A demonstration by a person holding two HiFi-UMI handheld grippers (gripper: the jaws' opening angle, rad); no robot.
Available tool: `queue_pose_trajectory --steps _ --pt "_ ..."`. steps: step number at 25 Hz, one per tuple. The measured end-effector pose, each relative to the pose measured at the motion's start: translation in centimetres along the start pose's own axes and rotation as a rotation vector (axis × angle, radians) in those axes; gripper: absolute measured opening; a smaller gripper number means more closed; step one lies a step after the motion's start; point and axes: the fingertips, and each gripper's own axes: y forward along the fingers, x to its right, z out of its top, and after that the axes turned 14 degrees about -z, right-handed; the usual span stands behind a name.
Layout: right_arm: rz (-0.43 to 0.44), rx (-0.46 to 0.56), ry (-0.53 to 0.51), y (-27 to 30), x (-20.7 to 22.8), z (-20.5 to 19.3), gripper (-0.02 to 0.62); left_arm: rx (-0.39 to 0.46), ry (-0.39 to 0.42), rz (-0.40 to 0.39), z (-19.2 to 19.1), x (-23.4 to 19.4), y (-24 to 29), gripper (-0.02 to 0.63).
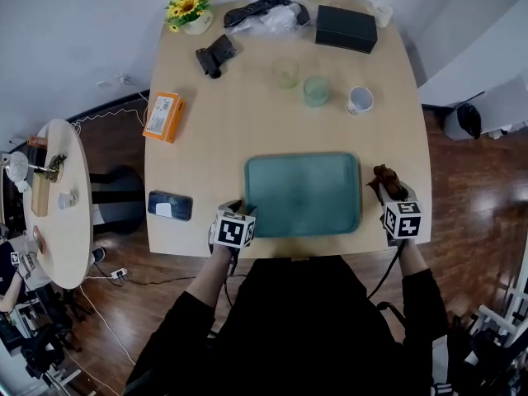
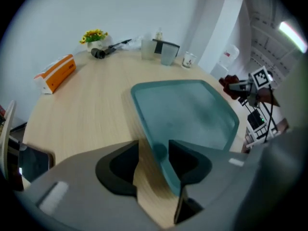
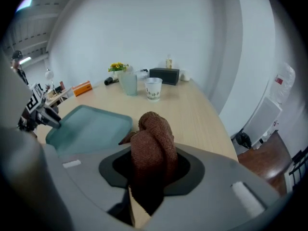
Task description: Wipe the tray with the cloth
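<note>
A teal tray (image 1: 303,195) lies flat on the wooden table, close to its near edge. My left gripper (image 1: 241,208) is at the tray's near left corner, pointing steeply down. In the left gripper view the jaws of the left gripper (image 2: 153,160) stand open astride the rim of the tray (image 2: 187,114), with bare table showing in the gap. My right gripper (image 1: 388,191) hovers just right of the tray, shut on a bunched brown cloth (image 1: 386,176). In the right gripper view the cloth (image 3: 153,143) fills the jaws of the right gripper (image 3: 151,170) and bulges above them, with the tray (image 3: 86,124) to the left.
Behind the tray stand two greenish cups (image 1: 316,90) and a white mug (image 1: 360,100). Further back are a black box (image 1: 346,27), flowers (image 1: 191,9) and a black object (image 1: 216,54). An orange box (image 1: 162,116) and a phone (image 1: 170,205) lie at the left edge.
</note>
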Motion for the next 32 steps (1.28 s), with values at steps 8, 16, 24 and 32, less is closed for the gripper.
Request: queue_pose_trajectory --steps 8,16,24,32 --pt "0.038 -0.005 -0.076 3.1 -6.6 3.4 0.126 0.016 -0.017 -0.022 -0.3 0.1 0.2 0.066" --pt "0.127 -0.027 -0.268 4.9 -19.7 5.5 0.127 0.011 0.015 -0.058 -0.2 0.1 0.3 0.057" --pt "0.362 0.051 -0.486 0.9 -38.6 7.7 0.127 0.033 0.042 -0.079 0.0 0.0 0.2 0.055" --pt "0.295 0.007 -0.463 1.0 -34.0 4.9 0.127 0.066 -0.009 -0.081 -0.3 -0.4 0.0 0.046"
